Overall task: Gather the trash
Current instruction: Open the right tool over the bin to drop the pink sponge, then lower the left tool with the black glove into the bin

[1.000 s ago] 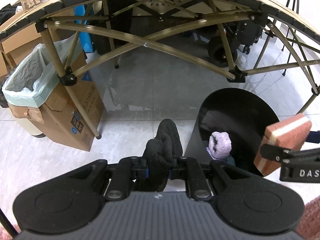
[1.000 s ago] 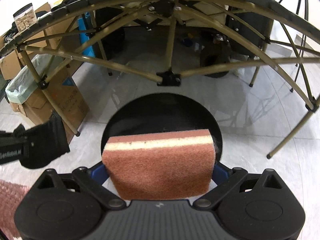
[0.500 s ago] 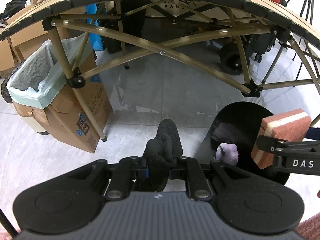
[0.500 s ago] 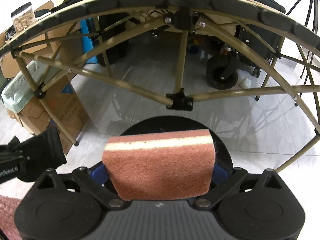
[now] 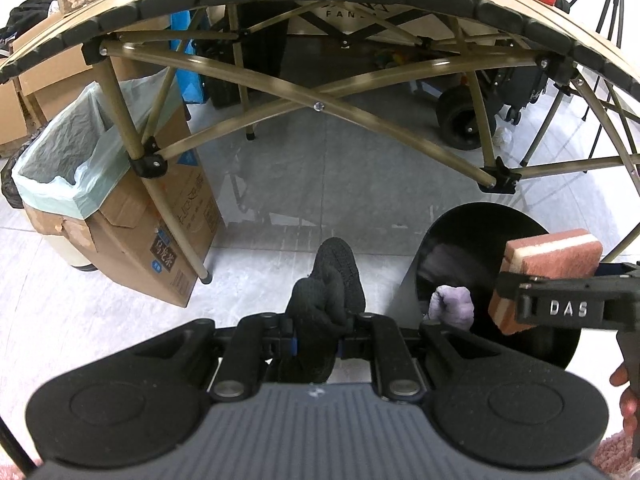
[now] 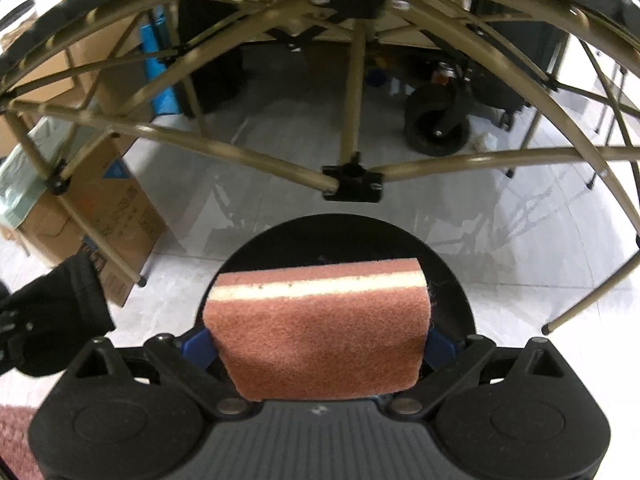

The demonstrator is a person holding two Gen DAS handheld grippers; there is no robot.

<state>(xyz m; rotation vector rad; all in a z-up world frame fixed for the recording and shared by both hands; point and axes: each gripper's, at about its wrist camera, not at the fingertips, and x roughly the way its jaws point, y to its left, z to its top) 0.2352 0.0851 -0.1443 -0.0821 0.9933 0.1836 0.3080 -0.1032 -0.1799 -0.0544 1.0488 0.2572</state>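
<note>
The right tongs (image 6: 320, 344) clamp a scouring sponge (image 6: 318, 332) directly above the open black bin (image 5: 472, 240), where a lilac wad (image 5: 452, 306) already lies. The left tongs (image 5: 320, 328) pinch a black glove (image 5: 326, 288) over the floor beside that bin. Released from there, the glove would likely miss the bin's mouth; the sponge could snag on a pad.

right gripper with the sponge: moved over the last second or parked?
Yes. In the right wrist view the black bin has slid downward toward the sponge and the table-frame joint looms closer, so the right gripper has advanced over the bin.
</note>
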